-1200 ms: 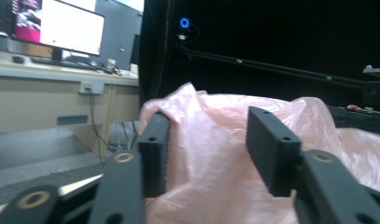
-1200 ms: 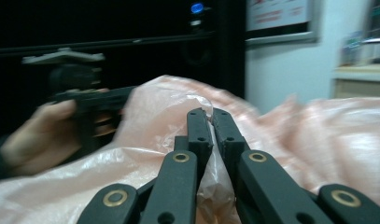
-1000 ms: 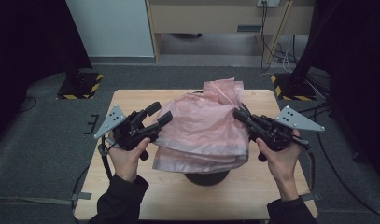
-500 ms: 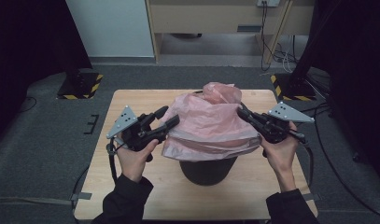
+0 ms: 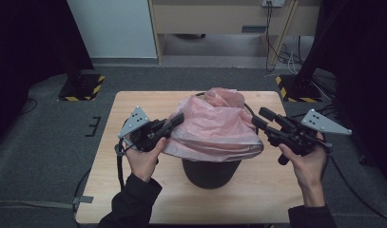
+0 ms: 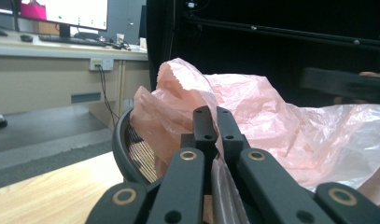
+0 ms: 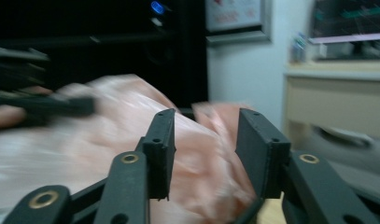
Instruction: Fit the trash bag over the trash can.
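Pink bag (image 5: 215, 126) draped over the black bin (image 5: 211, 172), covering its mouth and hanging down past the rim on the near side; bin standing mid-table (image 5: 134, 199). Left of the bin, left gripper (image 5: 178, 119) with jaws pressed together, pinching a fold of the bag's edge; in the left gripper view, same clamp (image 6: 216, 126) tight on the pink film (image 6: 271, 116), bin's dark rim (image 6: 120, 149) curving just behind it. Right of the bin, right gripper (image 5: 260, 118) with jaws spread, tips just beside the bag's right edge, holding nothing. In the right gripper view, jaws (image 7: 206, 154) wide apart with blurred pink plastic (image 7: 131, 140) between and beyond them; contact not clear there.
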